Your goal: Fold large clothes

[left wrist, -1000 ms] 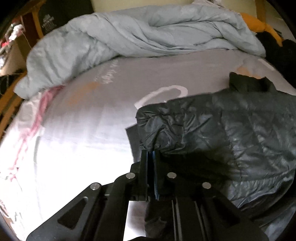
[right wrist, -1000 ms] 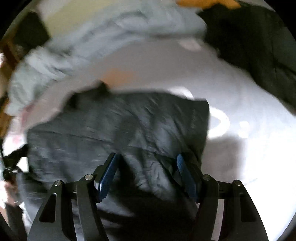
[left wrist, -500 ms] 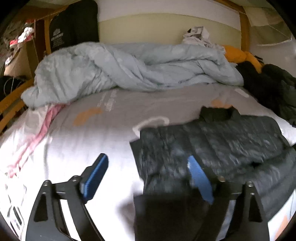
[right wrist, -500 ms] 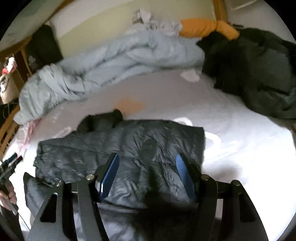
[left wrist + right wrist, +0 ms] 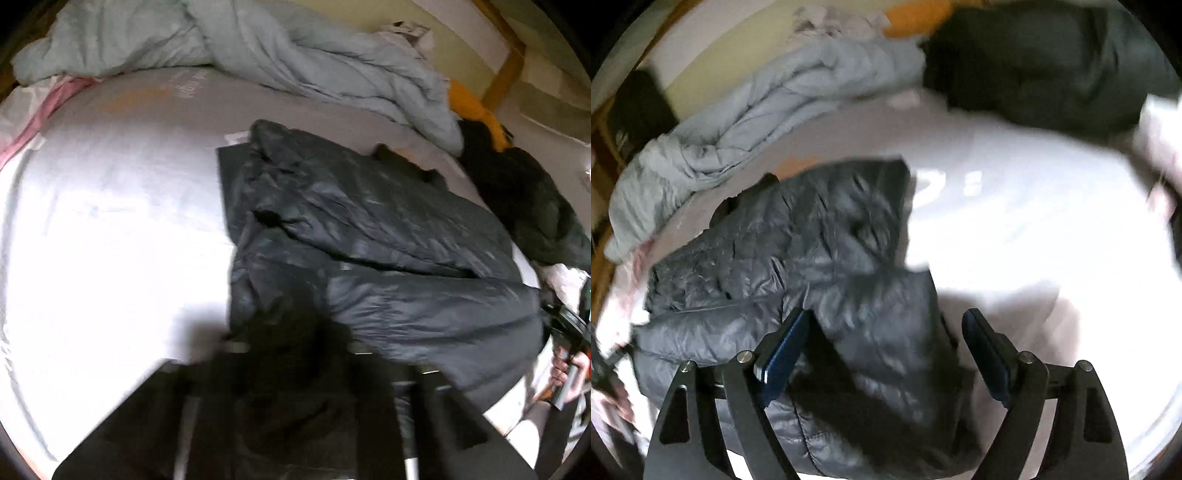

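A dark quilted puffer jacket (image 5: 369, 236) lies across the white bed sheet (image 5: 110, 229), one part folded over onto its body. My left gripper (image 5: 295, 332) is blurred and dark at the jacket's near edge; its jaws are closing, nearly together, with bunched jacket fabric at them. In the right wrist view the jacket (image 5: 798, 251) spreads to the left and under my right gripper (image 5: 882, 343). Its jaws are opening wide, its blue pads (image 5: 783, 350) hover above the fabric and press on nothing. A hand (image 5: 565, 369) holds that gripper at the bed's right edge.
A pale blue duvet (image 5: 295, 48) is heaped along the far side of the bed. A second dark garment (image 5: 524, 206) and an orange one (image 5: 476, 110) lie at the far right. A pink cloth (image 5: 44, 110) hangs at the left edge. A wooden frame (image 5: 506, 74) stands behind.
The left gripper let go of the jacket's fold, opened wide, swung left and rolled, then came together at the near edge. The right gripper shifted right and widened its jaws.
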Tool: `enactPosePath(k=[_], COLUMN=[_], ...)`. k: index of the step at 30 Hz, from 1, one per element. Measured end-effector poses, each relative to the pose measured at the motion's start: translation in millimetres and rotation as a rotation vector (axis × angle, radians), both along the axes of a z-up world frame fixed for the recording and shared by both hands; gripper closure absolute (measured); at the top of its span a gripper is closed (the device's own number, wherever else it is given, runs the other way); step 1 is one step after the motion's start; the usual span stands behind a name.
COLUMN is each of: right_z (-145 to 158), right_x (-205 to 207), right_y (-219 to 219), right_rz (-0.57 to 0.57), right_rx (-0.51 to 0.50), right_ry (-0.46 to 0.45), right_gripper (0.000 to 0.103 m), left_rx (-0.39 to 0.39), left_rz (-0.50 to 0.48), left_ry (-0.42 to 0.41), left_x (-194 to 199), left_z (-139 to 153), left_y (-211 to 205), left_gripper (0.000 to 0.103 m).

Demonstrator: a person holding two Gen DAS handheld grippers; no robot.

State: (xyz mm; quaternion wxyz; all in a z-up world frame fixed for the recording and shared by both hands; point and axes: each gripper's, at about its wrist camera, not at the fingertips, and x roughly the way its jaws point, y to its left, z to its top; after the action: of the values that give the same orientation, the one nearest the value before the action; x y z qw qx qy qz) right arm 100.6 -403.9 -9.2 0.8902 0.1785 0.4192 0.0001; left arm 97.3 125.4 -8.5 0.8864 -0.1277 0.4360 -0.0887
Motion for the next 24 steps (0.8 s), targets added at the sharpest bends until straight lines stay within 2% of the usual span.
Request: enactPosePath(k=[1,2,3,5,6,8,10,11,13,16,18,19,21,22,23,24], right_z=[1.5,6.6,11.4,30.0,36.9,45.9,43.1,34.2,17.6,2.3,-2.4,-4.4,-6.0,-3.3,2.5,7.1], right_x=[-1.6,-6.1,-12.9,-33.5,-40.8,-49.6,-40.3,-28.4,-12.3,7.2,15.3,17.5,18.8,16.1,10.0,2.4], right_y=[0.5,0.6,-1.0,-0.7,1.8,5.0,9.6,12.3,14.0,29.2,37.1,37.5,32.0,27.4,21.6,18.8], right_rz=[0.001,0.002,-0.002,-0.022,-0.021,-0.024,-0.029,-0.04,-0.05,-0.039,-0.03,-0.025,-0.017,-0.028,-0.045,-0.055], right_rx=[-0.001,-0.005,0.008,0.017,0.005,-0.026,-0.043,-0.061,-0.075,-0.181,-0.243,-0.25,-0.215,-0.19,-0.155,-0.14], right_ry=[-0.013,-0.041,-0.078,-0.209,-0.249,-0.306,-0.273,-0.208,-0.121,-0.057,-0.039,-0.029,-0.013,-0.019,-0.041,-0.064], right_gripper=[0.061,0.088,0.089,0.092,0.092,0.092,0.092,0.092,0.092,0.092,0.09,0.089,0.087,0.084,0.08,0.079], left_rx=[0.02,0.033,0.027,-0.014,-0.004,0.055,0.099,0.127,0.229,0.38,0.432,0.429,0.401,0.406,0.42,0.43], left_rz=[0.003,0.001,0.002,0.002,0.002,-0.001,0.012,0.017,0.034,0.063,0.077,0.087,0.105,0.118,0.128,0.137], left_ry=[-0.046,-0.106,-0.176,-0.294,-0.338,-0.376,-0.337,-0.292,-0.175,-0.094,-0.085,-0.081,-0.102,-0.145,-0.194,-0.249], left_x=[-7.6,-17.8,-30.8,-54.4,-63.5,-70.6,-60.3,-51.2,-26.4,-7.4,-3.1,-1.8,-9.8,-18.0,-26.0,-37.0], left_z=[8.4,19.7,34.3,58.3,66.6,74.0,64.4,54.0,22.8,-14.4,-22.1,-22.0,-14.0,-5.4,3.2,12.6], left_y=[-2.0,-4.5,-4.1,-0.5,0.1,-4.4,-9.0,-11.1,-19.7,-31.0,-36.5,-37.1,-34.3,-33.7,-35.0,-35.2], left_gripper=[0.094,0.095,0.096,0.096,0.096,0.095,0.095,0.094,0.093,0.09,0.086,0.085,0.085,0.084,0.079,0.063])
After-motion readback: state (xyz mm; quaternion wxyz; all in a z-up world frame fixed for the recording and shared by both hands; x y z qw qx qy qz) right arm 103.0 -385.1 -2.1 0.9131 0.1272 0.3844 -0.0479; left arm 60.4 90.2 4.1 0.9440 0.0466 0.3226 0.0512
